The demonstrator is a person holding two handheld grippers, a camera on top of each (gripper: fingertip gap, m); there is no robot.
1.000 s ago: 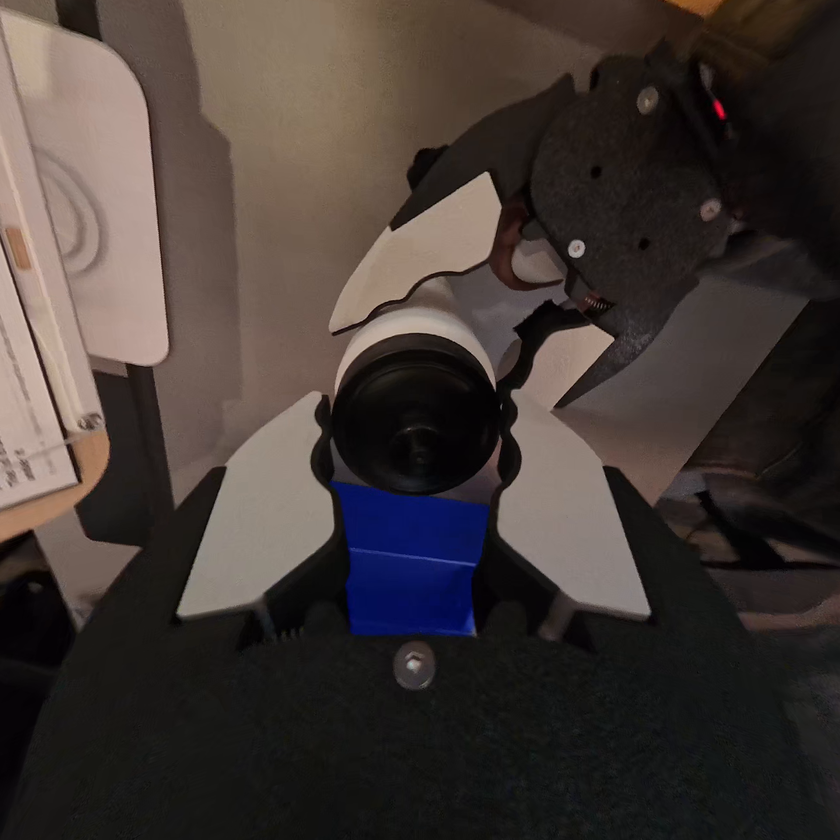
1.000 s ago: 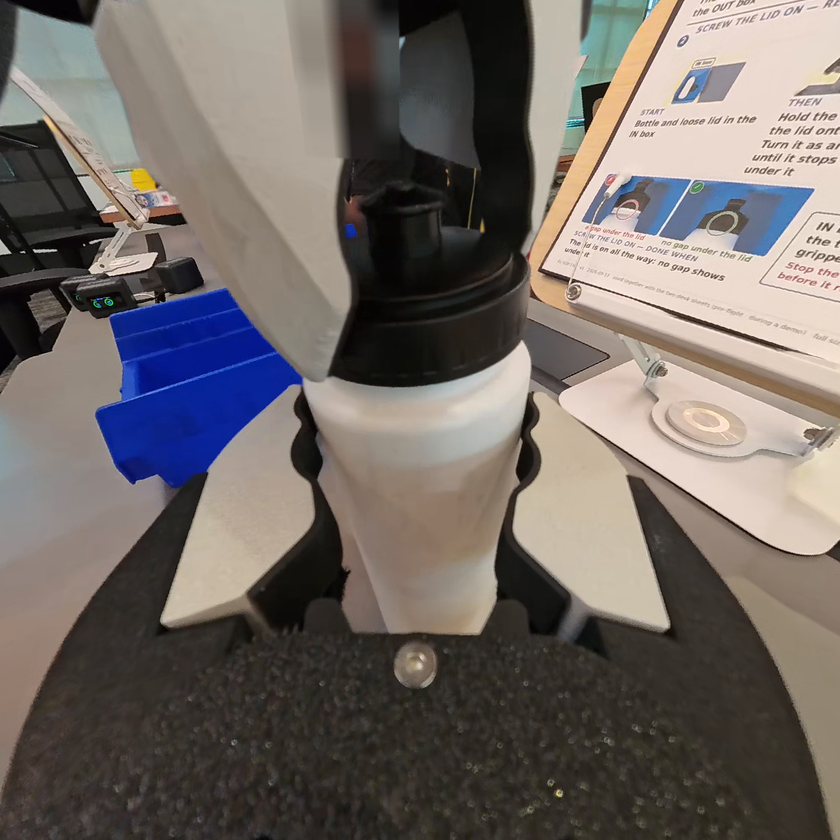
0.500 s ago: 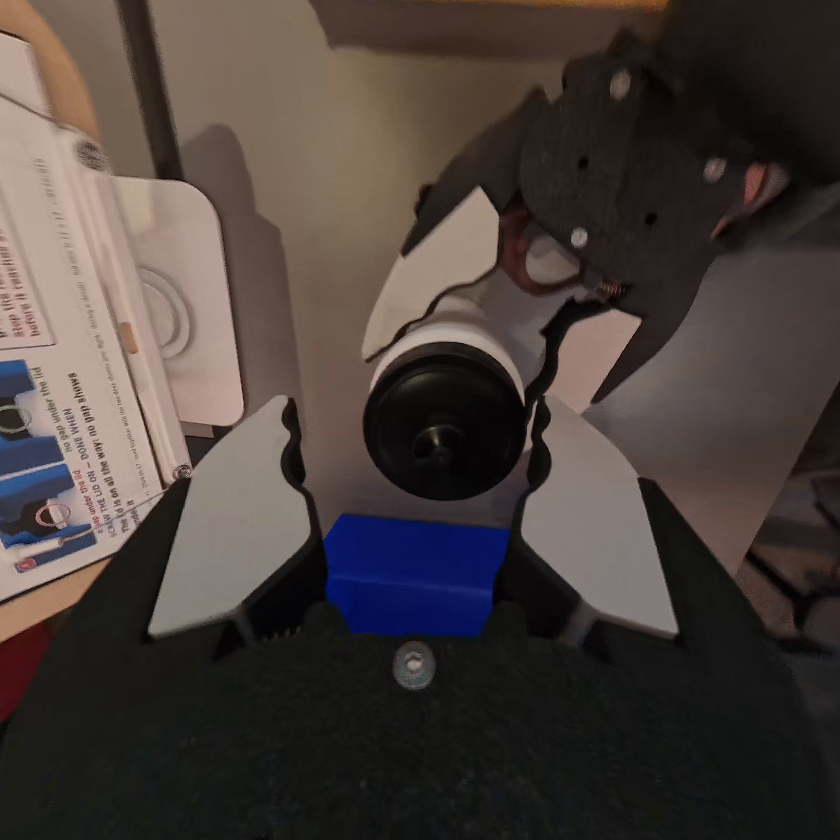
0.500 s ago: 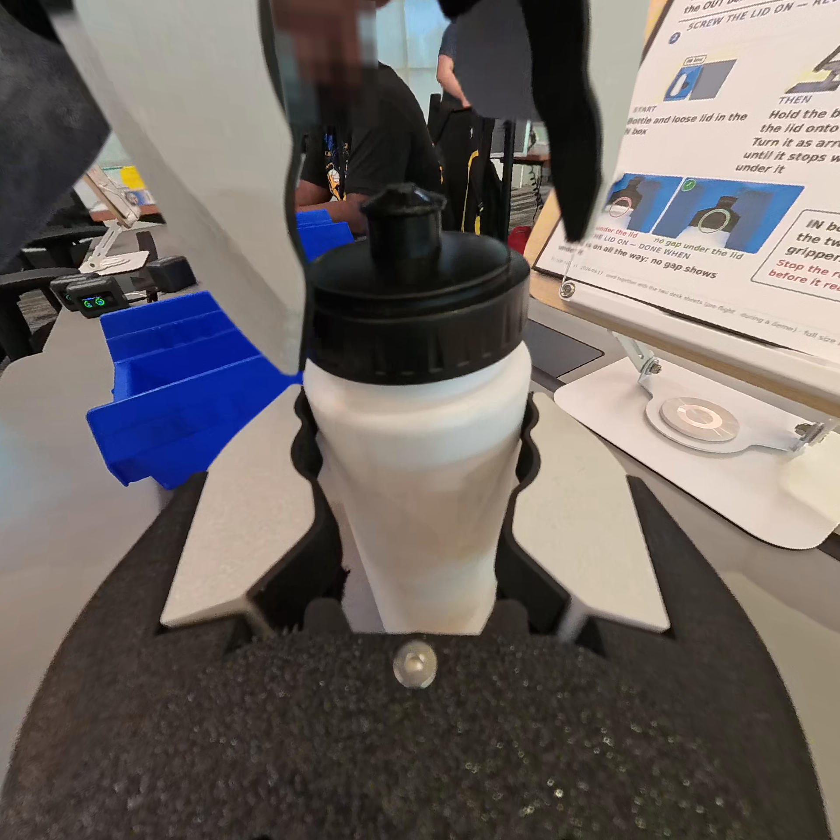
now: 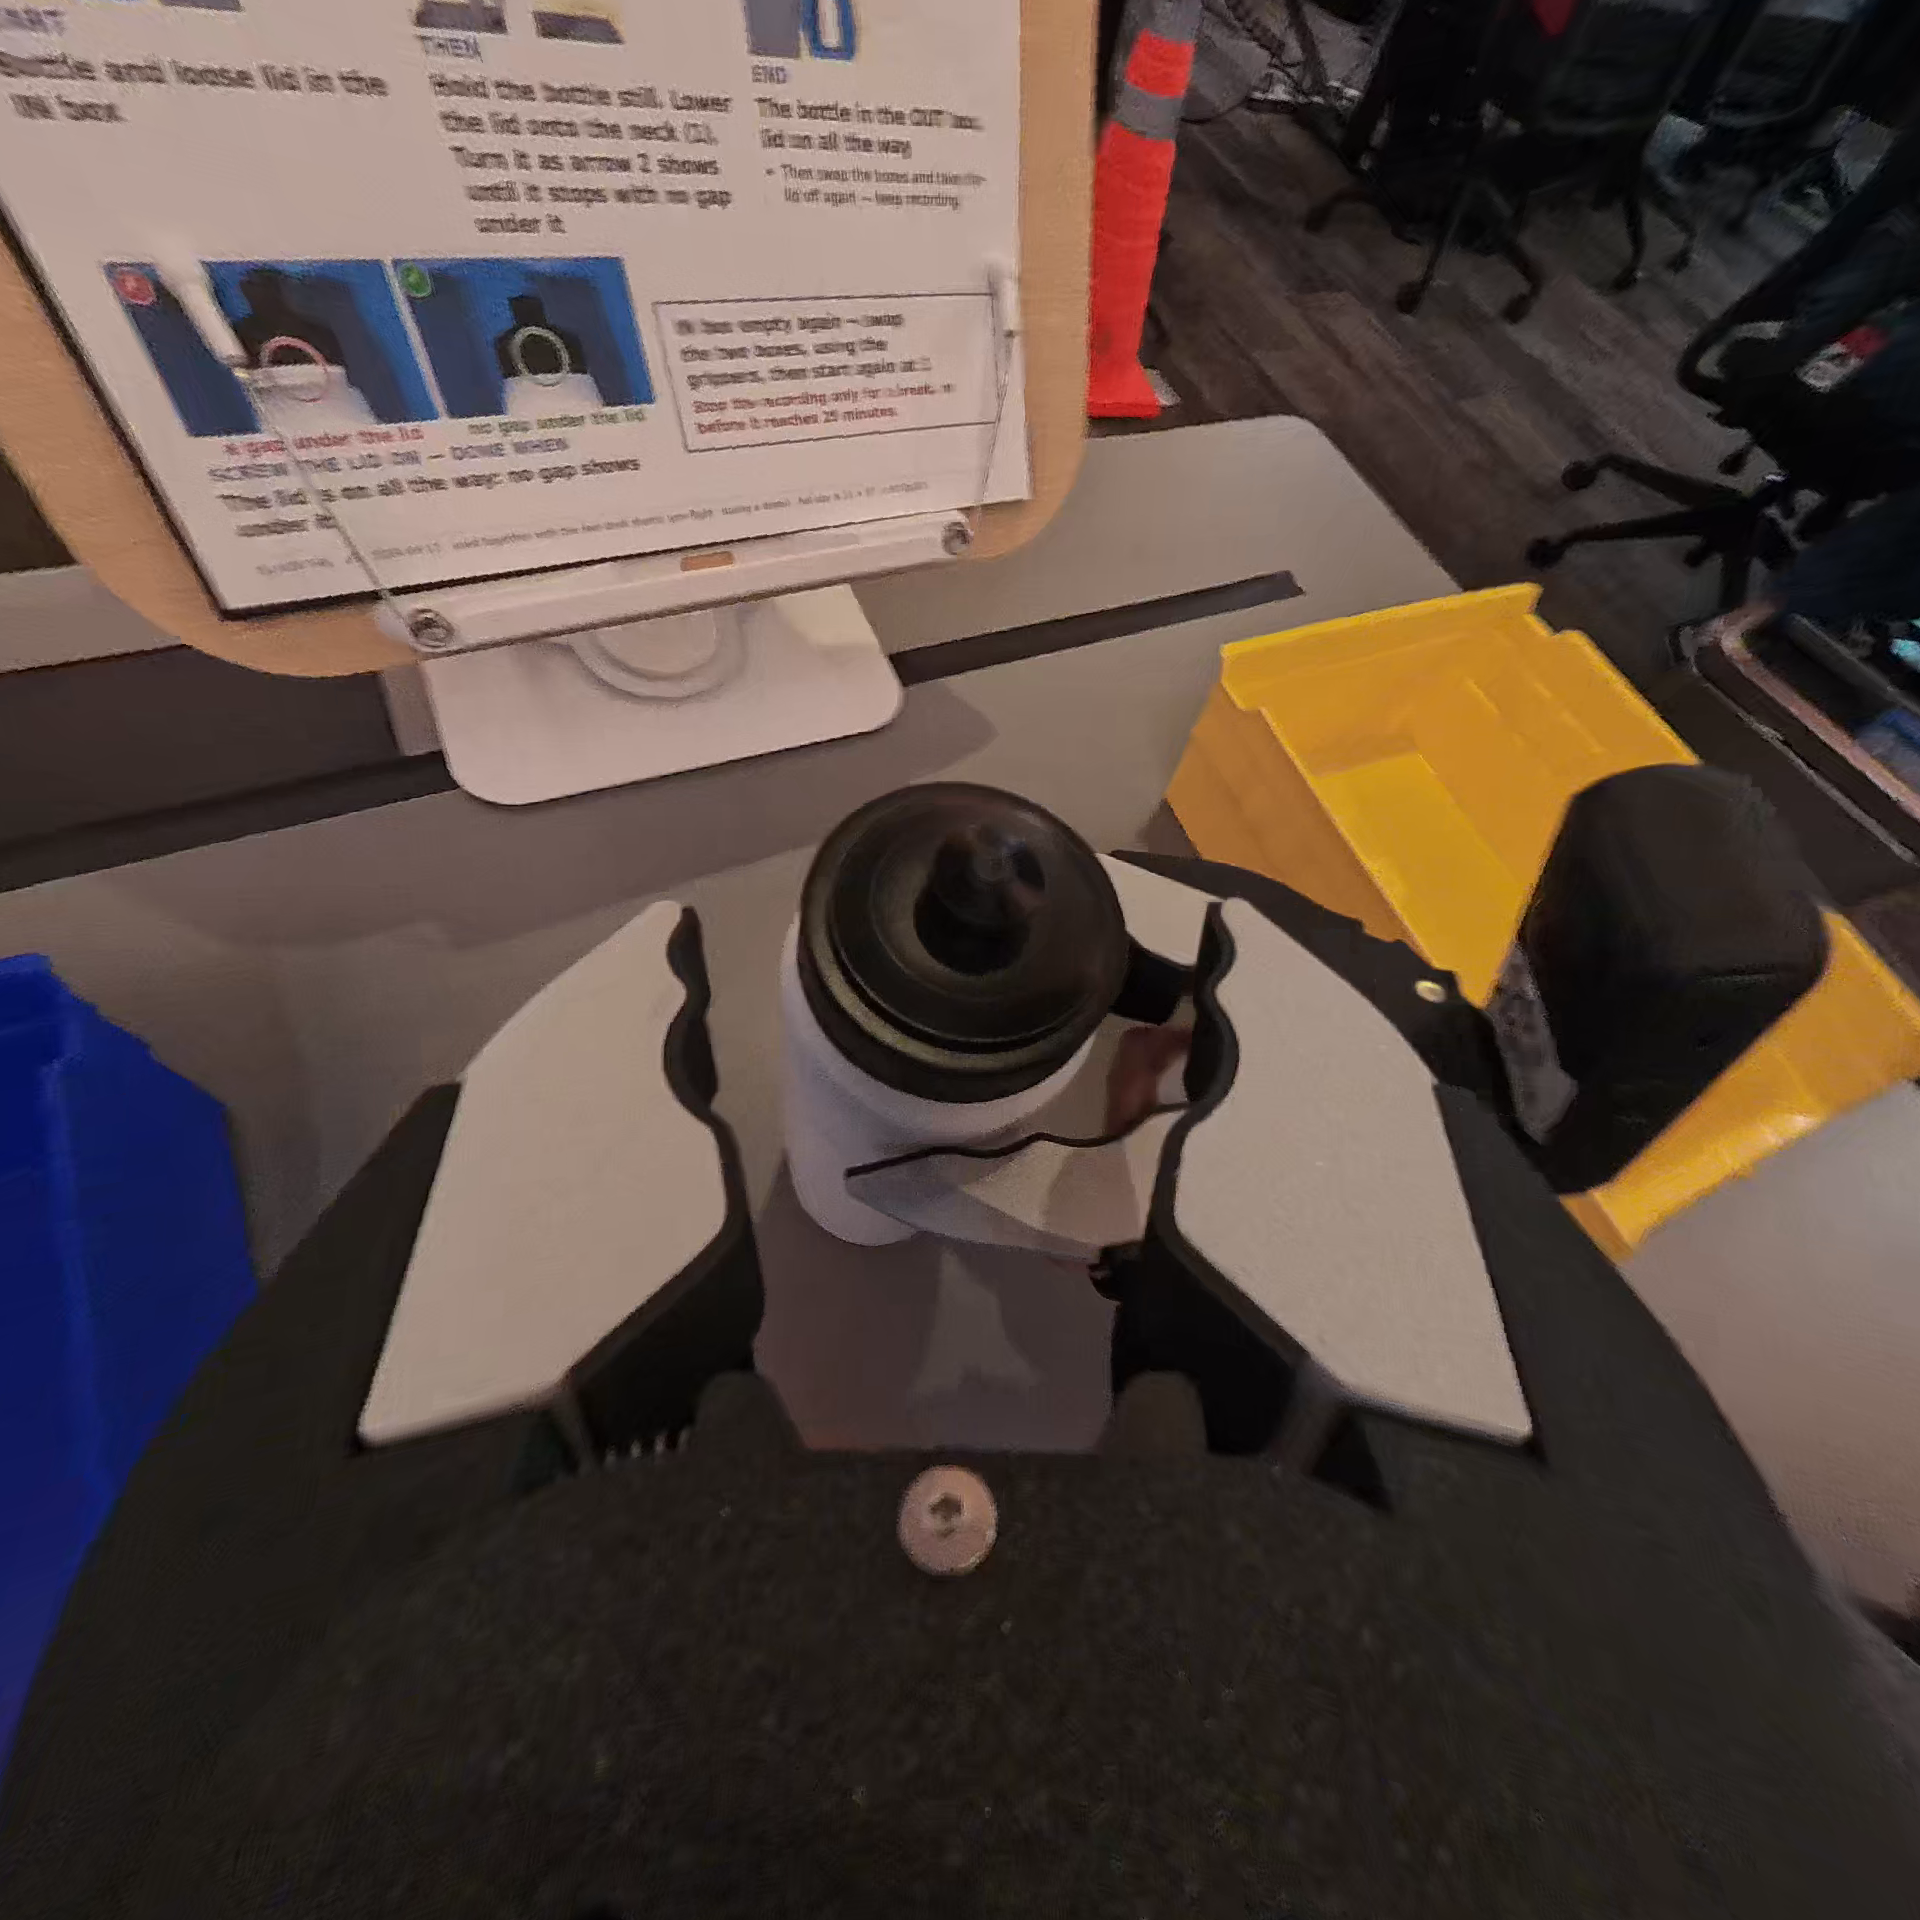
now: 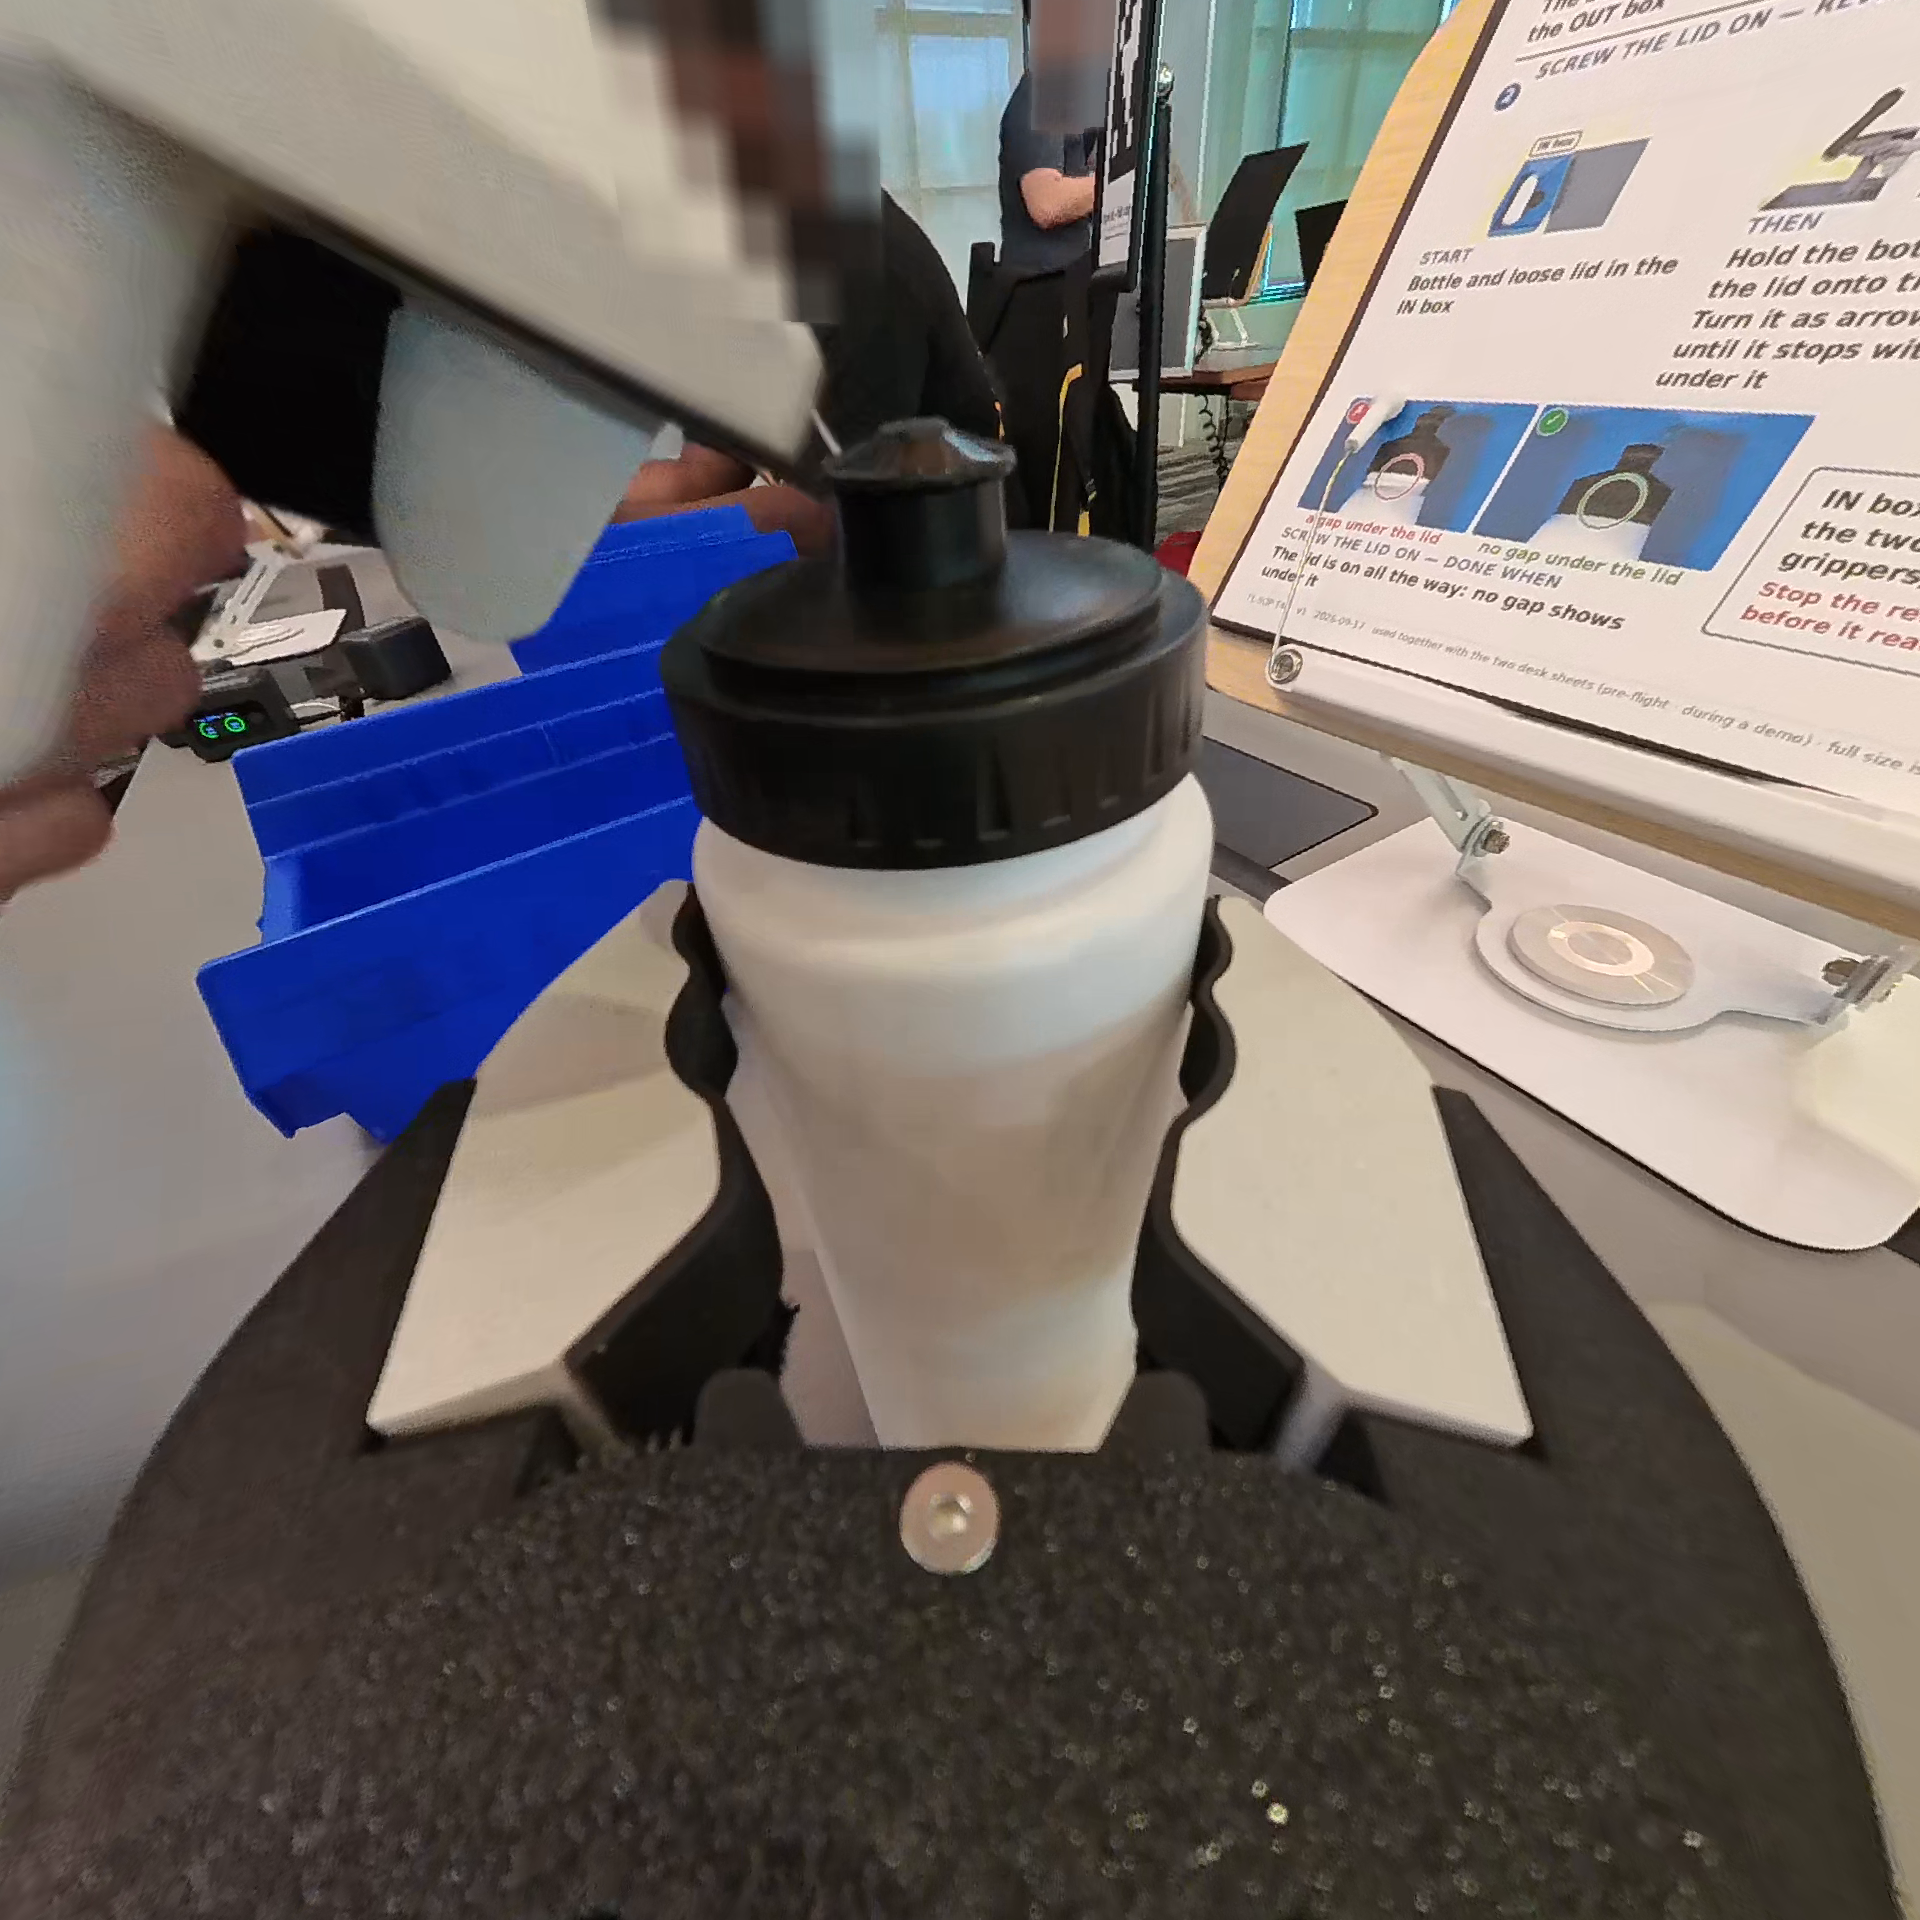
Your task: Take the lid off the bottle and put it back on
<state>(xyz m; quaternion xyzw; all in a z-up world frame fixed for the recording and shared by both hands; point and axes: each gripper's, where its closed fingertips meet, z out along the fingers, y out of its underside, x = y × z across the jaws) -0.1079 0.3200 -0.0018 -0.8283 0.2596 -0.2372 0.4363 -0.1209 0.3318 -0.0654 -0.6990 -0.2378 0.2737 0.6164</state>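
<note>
Right wrist view: worktop (image 6: 156, 1195) carries a blue bin (image 6: 436, 852) and a sign stand (image 6: 1621, 1101); the white bottle (image 6: 956, 1091) stands upright, clenched at mid-body by the right gripper (image 6: 951, 1039). Black lid (image 6: 935, 707) sits on the neck, no gap visible under it. Left gripper (image 5: 951, 1049) hangs above, jaws released, empty. Judgement: regrip the lid's ribbed skirt squarely, not the spout, while the right holds firm. Left wrist view alone shows a yellow bin (image 5: 1455, 790) and the lid top; only the right view shows the lid-to-shoulder seam.
</note>
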